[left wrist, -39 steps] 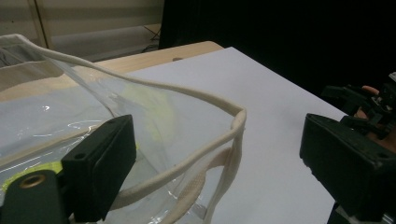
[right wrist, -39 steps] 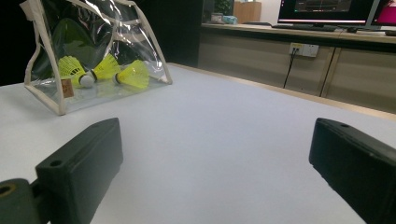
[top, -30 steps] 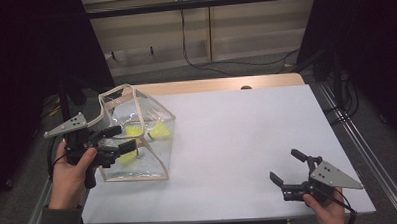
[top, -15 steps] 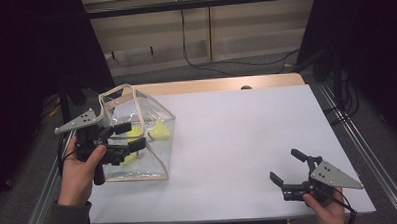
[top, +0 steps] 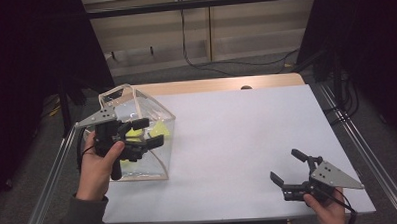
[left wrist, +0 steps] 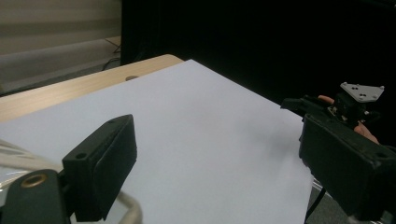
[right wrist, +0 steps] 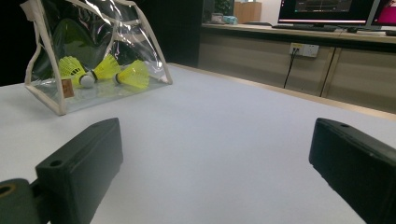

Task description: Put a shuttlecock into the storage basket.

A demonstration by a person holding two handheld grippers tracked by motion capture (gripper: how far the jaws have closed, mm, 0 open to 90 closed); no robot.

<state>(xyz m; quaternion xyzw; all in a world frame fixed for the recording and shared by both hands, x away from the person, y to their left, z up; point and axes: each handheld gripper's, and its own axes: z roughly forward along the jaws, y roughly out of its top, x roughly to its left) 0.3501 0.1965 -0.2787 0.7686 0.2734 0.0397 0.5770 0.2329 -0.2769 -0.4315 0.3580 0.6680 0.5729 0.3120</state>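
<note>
Pouch, clear soft plastic with stiff cream piping, stands at sheet's near-left corner; likely light, floppy, slick; grip the piped rim; yellow shuttlecocks inside, fragile feathers; left gripper over its mouth, jaws wide, empty; right gripper well apart, agape, empty; nothing between

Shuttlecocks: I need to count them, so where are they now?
The shuttlecocks lie inside the clear bag at the table's left side in the high view, under the left gripper.
</note>
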